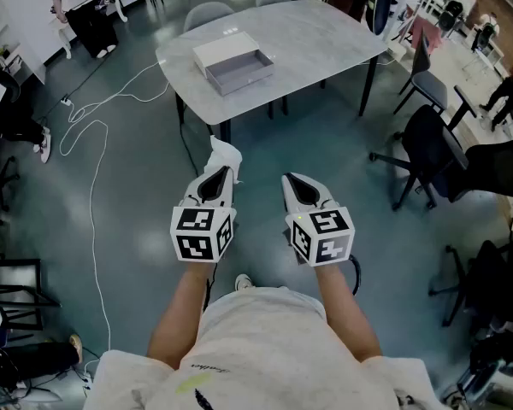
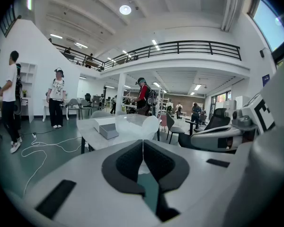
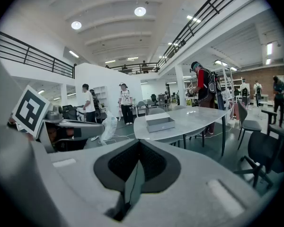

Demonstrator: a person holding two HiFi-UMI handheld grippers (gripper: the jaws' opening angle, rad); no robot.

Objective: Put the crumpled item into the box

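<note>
My left gripper (image 1: pixel 220 168) is shut on a crumpled white item (image 1: pixel 223 155), which sticks out past its tips; in the left gripper view the crumpled item (image 2: pixel 135 126) bulges just above the closed jaws of the left gripper (image 2: pixel 143 141). My right gripper (image 1: pixel 291 179) is shut with nothing in it, level with the left one; the right gripper (image 3: pixel 139 143) shows its jaws pressed together. The open grey box (image 1: pixel 238 70) with its white lid (image 1: pixel 226 50) behind it sits on the table (image 1: pixel 325 32), well ahead of both grippers. From the right gripper view the box (image 3: pixel 160 122) is far off.
A white cable (image 1: pixel 90 169) snakes over the teal floor at left. Black office chairs (image 1: pixel 429 152) stand at right, grey chairs (image 1: pixel 208 12) behind the table. Several people (image 3: pixel 126 103) stand in the hall. A dark rack (image 1: pixel 13 293) is at lower left.
</note>
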